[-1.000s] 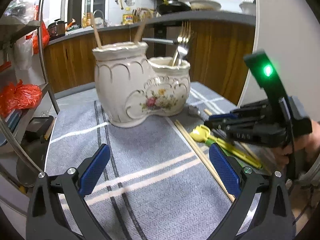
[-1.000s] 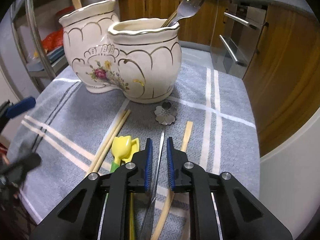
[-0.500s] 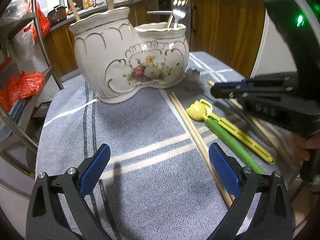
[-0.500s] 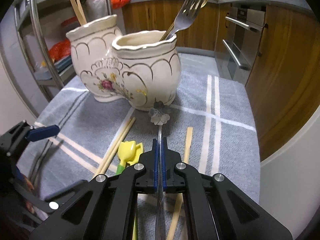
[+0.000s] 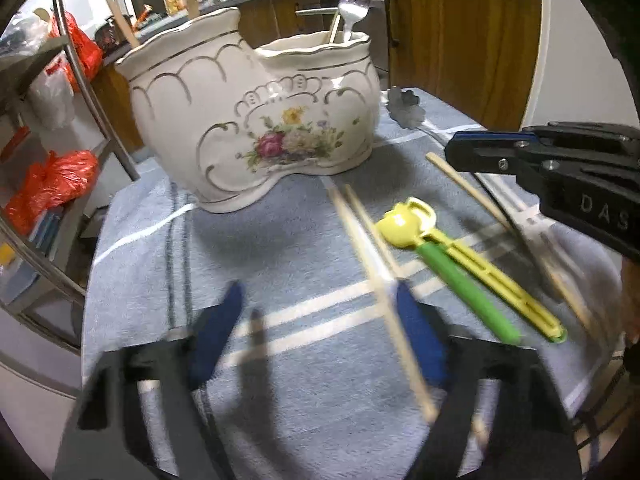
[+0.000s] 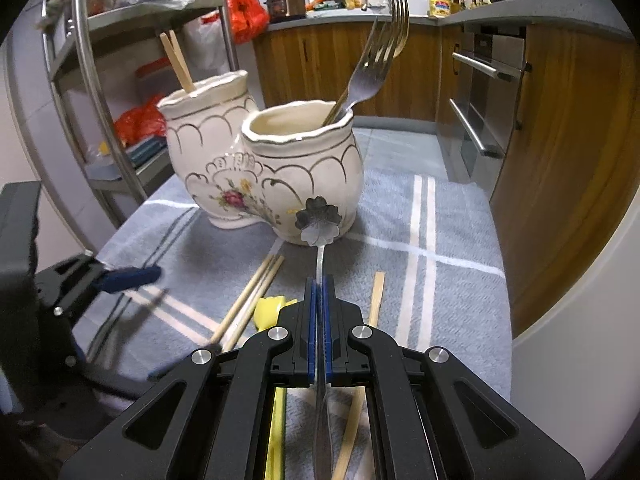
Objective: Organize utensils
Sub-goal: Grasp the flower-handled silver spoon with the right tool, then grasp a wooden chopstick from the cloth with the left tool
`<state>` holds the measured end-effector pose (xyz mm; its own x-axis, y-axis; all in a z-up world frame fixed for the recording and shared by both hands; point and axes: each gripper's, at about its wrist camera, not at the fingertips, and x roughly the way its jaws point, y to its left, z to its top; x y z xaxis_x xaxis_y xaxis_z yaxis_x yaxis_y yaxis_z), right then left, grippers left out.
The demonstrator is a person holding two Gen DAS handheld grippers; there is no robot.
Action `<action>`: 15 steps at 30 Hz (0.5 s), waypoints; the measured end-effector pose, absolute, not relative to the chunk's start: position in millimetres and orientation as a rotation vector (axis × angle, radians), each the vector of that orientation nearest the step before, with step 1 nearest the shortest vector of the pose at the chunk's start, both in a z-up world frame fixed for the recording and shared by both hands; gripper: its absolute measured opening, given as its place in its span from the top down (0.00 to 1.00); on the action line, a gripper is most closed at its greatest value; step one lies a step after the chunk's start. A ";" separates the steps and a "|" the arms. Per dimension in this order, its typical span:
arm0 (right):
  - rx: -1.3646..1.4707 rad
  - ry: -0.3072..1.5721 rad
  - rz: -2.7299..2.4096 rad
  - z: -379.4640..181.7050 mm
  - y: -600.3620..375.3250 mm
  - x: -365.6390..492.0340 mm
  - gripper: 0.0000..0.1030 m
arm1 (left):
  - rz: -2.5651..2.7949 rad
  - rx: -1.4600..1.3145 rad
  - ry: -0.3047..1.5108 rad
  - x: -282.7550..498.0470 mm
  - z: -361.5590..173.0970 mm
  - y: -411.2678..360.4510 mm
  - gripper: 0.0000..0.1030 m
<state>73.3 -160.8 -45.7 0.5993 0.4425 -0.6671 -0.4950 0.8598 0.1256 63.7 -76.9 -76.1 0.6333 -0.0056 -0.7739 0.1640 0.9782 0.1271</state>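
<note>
A white floral ceramic holder (image 5: 256, 120) (image 6: 280, 168) with two compartments stands on the striped cloth. Forks (image 6: 372, 68) lean in its smaller pot and chopsticks (image 6: 178, 62) in the taller one. My right gripper (image 6: 320, 292) is shut on the handle of a metal spoon with a flower-shaped bowl (image 6: 319, 226), held just above the cloth. My left gripper (image 5: 320, 292) hangs low over the cloth, blurred, its jaws closing. A pair of chopsticks (image 5: 376, 264) lies between them, close beside the right pad, which does not press on it.
A yellow and green utensil (image 5: 460, 264) and a single chopstick (image 5: 472, 192) lie on the cloth (image 5: 280, 240) between the grippers. A metal shelf rack (image 5: 80, 80) with red bags stands left. Wooden cabinets (image 6: 560, 160) rise close behind and to the right.
My left gripper has come down and forward over the chopstick pair and its jaws have narrowed. My right gripper has shut on the spoon's handle and raised it slightly.
</note>
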 end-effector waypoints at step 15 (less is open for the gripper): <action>-0.058 0.582 0.611 -17.4 -164.3 51.4 0.96 | -0.193 0.163 0.879 69.9 -65.3 -46.6 0.96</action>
<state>51.4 -164.3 -17.4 0.6651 0.5246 -0.5315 -0.5563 0.8228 0.1160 69.9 -46.6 -65.3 0.6223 -0.0999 -0.7764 0.2337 0.9703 0.0625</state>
